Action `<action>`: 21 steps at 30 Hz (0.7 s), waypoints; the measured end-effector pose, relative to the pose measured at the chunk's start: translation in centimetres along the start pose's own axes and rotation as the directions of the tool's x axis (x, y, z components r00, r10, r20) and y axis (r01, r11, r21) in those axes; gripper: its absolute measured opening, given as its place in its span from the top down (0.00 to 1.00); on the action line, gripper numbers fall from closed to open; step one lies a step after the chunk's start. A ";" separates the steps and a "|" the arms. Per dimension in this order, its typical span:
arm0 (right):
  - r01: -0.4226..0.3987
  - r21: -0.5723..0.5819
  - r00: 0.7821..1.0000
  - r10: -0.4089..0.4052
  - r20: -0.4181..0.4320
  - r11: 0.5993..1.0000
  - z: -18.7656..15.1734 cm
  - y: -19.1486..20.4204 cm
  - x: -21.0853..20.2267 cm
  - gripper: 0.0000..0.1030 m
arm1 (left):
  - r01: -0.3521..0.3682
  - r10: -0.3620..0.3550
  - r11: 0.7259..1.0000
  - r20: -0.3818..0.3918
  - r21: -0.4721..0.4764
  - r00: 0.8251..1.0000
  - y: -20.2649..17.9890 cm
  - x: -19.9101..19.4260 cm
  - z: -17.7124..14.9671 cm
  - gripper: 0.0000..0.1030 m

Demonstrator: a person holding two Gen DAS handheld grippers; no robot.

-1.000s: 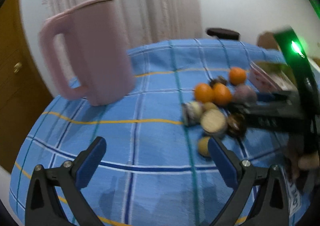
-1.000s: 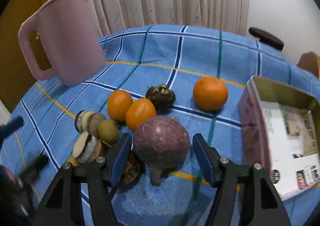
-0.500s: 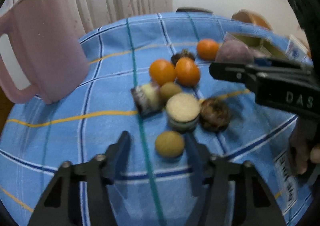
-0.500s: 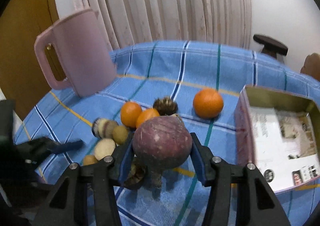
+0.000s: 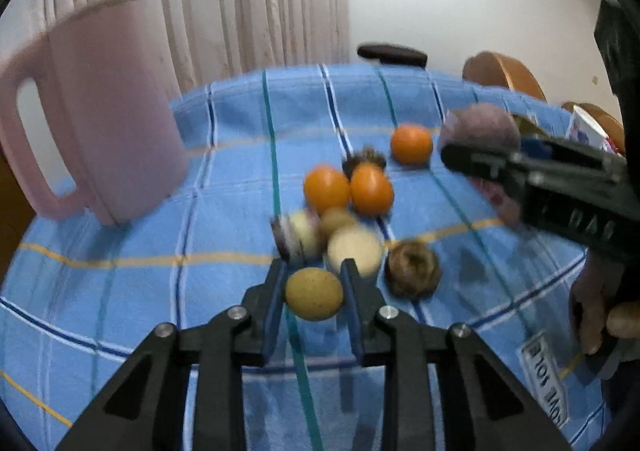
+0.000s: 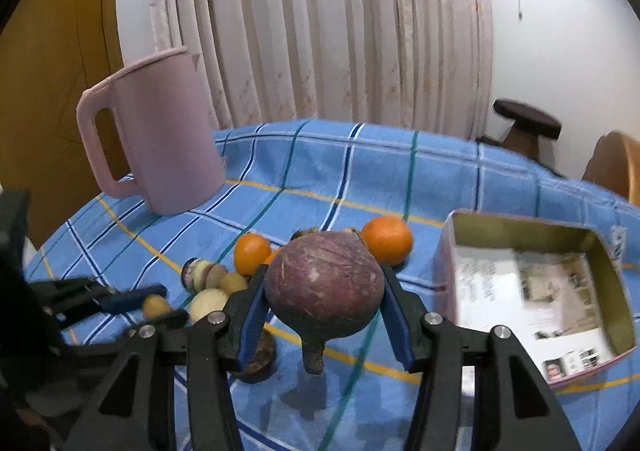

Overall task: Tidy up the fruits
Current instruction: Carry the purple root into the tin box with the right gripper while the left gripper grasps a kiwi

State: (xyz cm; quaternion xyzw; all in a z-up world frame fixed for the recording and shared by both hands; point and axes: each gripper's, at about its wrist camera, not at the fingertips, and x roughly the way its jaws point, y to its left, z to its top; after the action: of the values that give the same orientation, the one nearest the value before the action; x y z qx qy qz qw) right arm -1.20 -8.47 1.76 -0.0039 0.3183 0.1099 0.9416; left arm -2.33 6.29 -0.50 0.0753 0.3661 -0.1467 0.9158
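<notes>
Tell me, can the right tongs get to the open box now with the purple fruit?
Probably yes. The right tongs hold the purple fruit lifted above the cloth, and the open box lies just to their right. Nothing stands between them; the oranges sit further back.

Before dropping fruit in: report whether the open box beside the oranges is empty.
Not empty of paper: the box holds printed sheets on its floor, but no fruit; the oranges lie outside it.
</notes>
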 end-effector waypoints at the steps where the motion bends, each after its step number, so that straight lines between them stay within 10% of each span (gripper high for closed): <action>1: 0.013 -0.002 1.000 -0.013 0.008 1.000 0.1 -0.1 -0.2 0.47 | 0.001 -0.001 1.000 0.023 0.004 1.000 -0.2 -0.4 0.5 0.72; 10: 0.188 0.068 0.980 -0.191 0.057 0.980 0.7 -5.2 -2.1 0.47 | 0.085 -0.090 0.995 0.105 0.046 0.990 -5.2 -0.3 4.7 0.72; 21: 0.441 0.086 0.897 -0.441 -0.019 0.893 -0.2 -13.3 -1.7 0.47 | 0.212 -0.225 0.971 0.123 0.111 0.966 -12.3 2.7 8.5 0.72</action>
State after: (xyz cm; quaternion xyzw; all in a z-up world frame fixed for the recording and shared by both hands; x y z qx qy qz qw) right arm 0.21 -21.82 1.79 -0.0345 0.3133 -0.1205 0.9413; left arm 1.02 -7.97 3.38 0.0686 0.3017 -0.2692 0.9120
